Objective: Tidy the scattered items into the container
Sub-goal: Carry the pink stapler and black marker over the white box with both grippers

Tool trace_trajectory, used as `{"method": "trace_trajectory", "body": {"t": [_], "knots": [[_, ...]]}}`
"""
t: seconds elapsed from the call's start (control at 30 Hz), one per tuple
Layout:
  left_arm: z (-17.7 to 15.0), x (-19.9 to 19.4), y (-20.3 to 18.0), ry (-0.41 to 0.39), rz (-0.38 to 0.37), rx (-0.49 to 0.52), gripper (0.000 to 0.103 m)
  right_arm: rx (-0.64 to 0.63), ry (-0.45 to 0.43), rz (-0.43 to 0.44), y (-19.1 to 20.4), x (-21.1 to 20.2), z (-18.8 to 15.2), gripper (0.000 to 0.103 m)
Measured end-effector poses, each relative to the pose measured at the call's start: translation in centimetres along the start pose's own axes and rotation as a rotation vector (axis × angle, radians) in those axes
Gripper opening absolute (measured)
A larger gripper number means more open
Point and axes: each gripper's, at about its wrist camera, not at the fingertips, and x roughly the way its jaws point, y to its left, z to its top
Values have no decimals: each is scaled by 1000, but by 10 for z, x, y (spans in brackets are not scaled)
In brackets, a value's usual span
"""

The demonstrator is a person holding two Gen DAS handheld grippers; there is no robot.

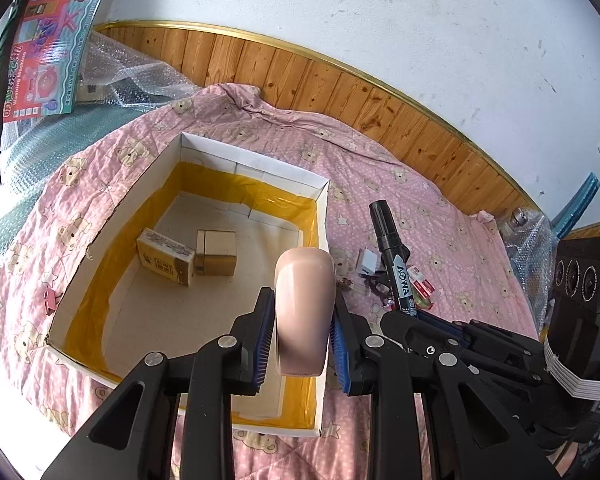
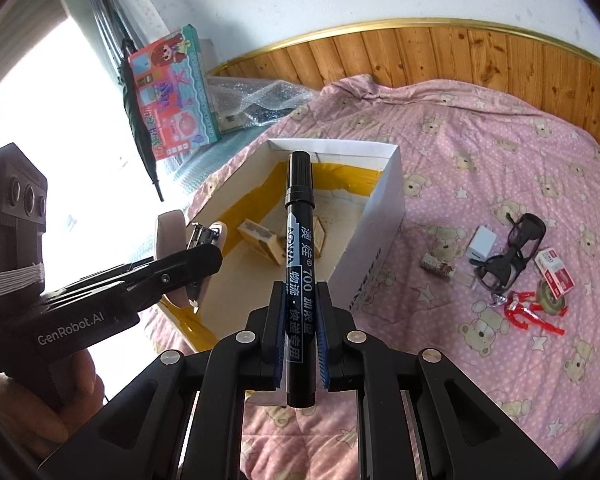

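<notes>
Cardboard box (image 1: 324, 216) sits on the quilt. Both loads hang over it, drop-off step: left gripper (image 1: 302, 320) clamps a pink oblong item (image 1: 305, 300), right gripper (image 2: 300, 316) pinches a black marker (image 2: 299, 264). Next — open jaws over the floor (two small boxes already inside).

The box (image 1: 256, 168) looked like matt white card lined with glossy yellow tape; the bedcover (image 1: 440, 232) was soft quilted cloth, the marker (image 2: 298, 264) glossy black plastic.

Toy box (image 2: 172, 92) (upright) beside bubble wrap (image 2: 256, 98)
</notes>
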Motion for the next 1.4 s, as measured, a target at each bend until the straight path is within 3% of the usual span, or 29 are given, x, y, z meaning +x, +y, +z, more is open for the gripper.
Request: {"method": "trace_trajectory", "body": {"t": [0.87, 1.4], "knots": [[5, -3, 42, 4, 50, -64, 28, -75, 20, 75, 44, 30, 26, 14], [4, 9, 64, 36, 61, -105, 28, -61, 62, 91, 46, 59, 31, 14]]}}
